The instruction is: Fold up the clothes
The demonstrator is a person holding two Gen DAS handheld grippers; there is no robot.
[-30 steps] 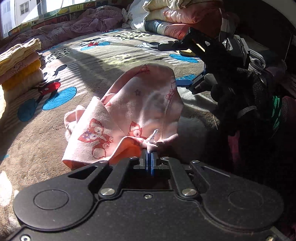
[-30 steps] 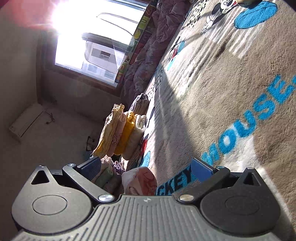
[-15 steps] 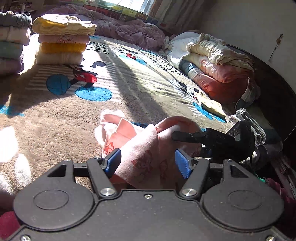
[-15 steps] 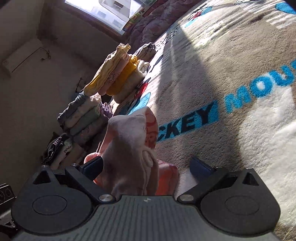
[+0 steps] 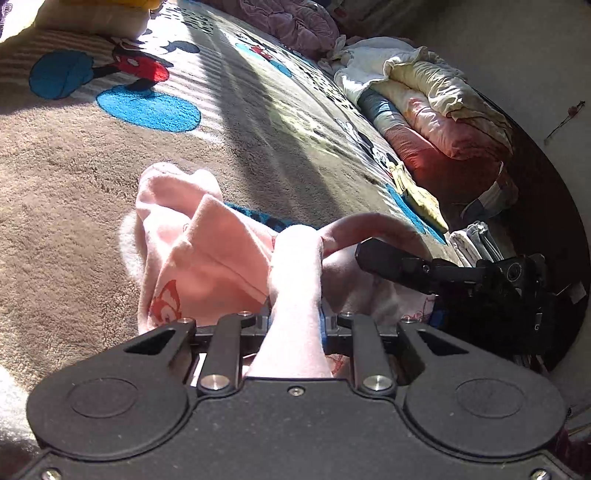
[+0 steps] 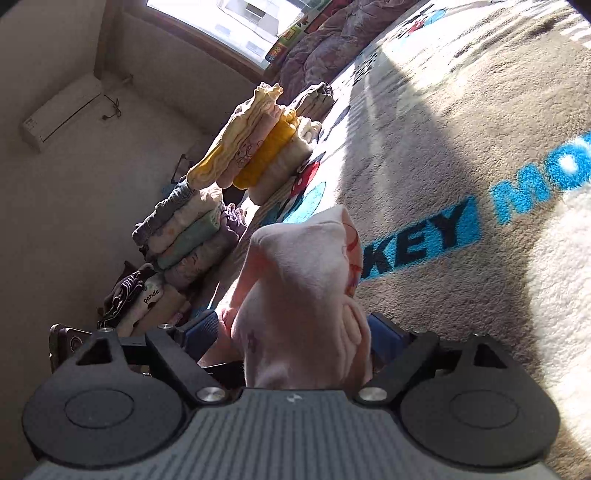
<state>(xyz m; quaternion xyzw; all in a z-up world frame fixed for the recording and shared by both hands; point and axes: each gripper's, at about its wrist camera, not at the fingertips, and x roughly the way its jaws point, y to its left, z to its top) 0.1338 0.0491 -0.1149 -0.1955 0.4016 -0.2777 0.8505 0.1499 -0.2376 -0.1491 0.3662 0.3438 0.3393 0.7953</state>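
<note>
A pink printed garment [image 5: 207, 258] lies bunched on the brown Mickey Mouse blanket [image 5: 74, 206]. My left gripper [image 5: 295, 317] is shut on a thick fold of it that runs between the jaws. My right gripper [image 5: 436, 273] shows at the right of the left wrist view, against the garment's right side. In the right wrist view the garment [image 6: 306, 280] fills the space between the right gripper [image 6: 295, 332] jaws, which stand partly apart around it.
Stacks of folded clothes [image 6: 255, 147] stand at the blanket's far edge, with more [image 6: 188, 229] beside them. Rolled quilts [image 5: 436, 110] lie along the right side. A purple quilt [image 5: 295, 22] lies by the window.
My left gripper was shut on the garment, opened half a second ago, and has closed on a thick fold. The right gripper's jaws have narrowed around the cloth.
</note>
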